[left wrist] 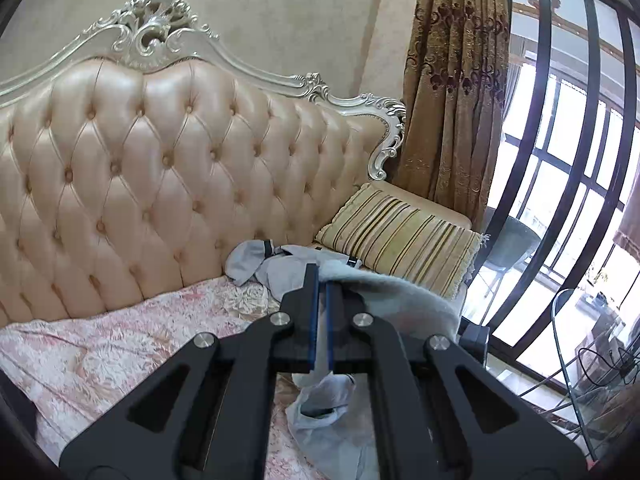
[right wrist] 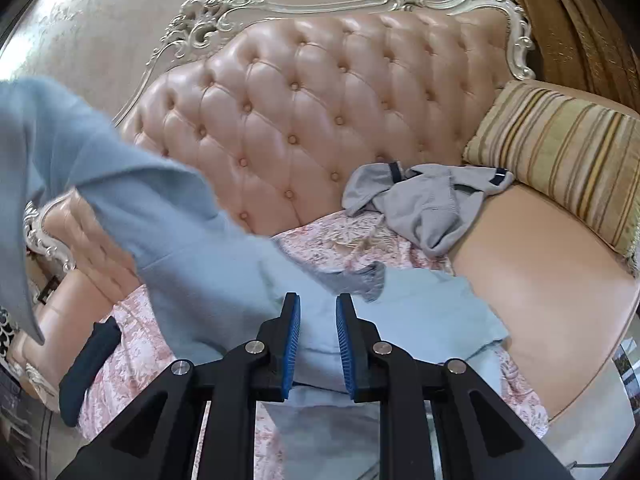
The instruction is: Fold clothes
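Observation:
A light blue fleece garment lies across the pink floral sofa cover, and one part rises off it toward the upper left. My left gripper is shut on an edge of this garment, which drapes away from the tips to the right. My right gripper hovers low over the flat part of the garment. Its blue pads stand a narrow gap apart, both inner faces show, and the cloth lies beneath them rather than pinched.
A crumpled grey garment with dark stripes sits against the tufted sofa back. A striped cushion leans at the right armrest. A dark blue item lies at the seat's left edge. Curtain and barred window stand to the right.

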The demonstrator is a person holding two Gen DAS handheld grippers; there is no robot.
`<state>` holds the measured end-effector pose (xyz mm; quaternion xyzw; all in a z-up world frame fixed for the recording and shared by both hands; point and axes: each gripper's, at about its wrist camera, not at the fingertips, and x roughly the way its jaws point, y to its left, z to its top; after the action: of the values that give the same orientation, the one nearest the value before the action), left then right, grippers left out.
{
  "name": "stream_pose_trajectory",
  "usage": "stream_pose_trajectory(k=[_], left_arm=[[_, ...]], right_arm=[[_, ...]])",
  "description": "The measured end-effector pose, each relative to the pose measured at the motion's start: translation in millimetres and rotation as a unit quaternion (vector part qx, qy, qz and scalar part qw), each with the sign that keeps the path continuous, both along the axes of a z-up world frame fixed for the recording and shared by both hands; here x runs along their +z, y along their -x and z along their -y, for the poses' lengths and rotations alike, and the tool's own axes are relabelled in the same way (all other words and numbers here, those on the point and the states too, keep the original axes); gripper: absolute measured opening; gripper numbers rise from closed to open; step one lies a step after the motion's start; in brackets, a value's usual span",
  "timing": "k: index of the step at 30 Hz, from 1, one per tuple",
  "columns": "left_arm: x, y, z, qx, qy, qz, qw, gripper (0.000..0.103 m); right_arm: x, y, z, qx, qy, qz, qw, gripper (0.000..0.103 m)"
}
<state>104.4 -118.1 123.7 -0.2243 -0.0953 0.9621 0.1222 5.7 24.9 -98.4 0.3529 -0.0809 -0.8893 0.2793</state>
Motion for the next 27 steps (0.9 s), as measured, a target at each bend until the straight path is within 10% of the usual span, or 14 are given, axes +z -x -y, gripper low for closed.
stream_pose_trajectory(k=[7,14,16,19,27], left_arm=[[-4.2,-6.5,-0.7,0.002,0.006,0.003,1.0,0.004],[-19.1,-22.0,9.2,0.012,0.004,0.014,0.9998,0.004],[-31.0,-25.3,19.1,0.023,-0.002,0.027,0.9994,0.004],[-49.9,-28.7,33.8,0.039,-0.013,0.047,0.9981,0.004],[-123.6,-50.5,70.0,0.077,-0.047,0.116,0.9891,0.004]], right_arm=[[20.4,-3.9,18.4,0.031,-0.001,-0.017,0.999,0.022],[-4.7,8.6,83.8,0.089,-0.149,-0.009,0.985,0.048],[-25.1,11.0,93.9,0.103,-0.194,-0.007,0.976,0.047],[-55.9,7.4,102.0,0.126,-0.252,-0.016,0.959,0.007],[-83.9,15.0,47.1,0.046,-0.225,-0.011,0.973,0.007]])
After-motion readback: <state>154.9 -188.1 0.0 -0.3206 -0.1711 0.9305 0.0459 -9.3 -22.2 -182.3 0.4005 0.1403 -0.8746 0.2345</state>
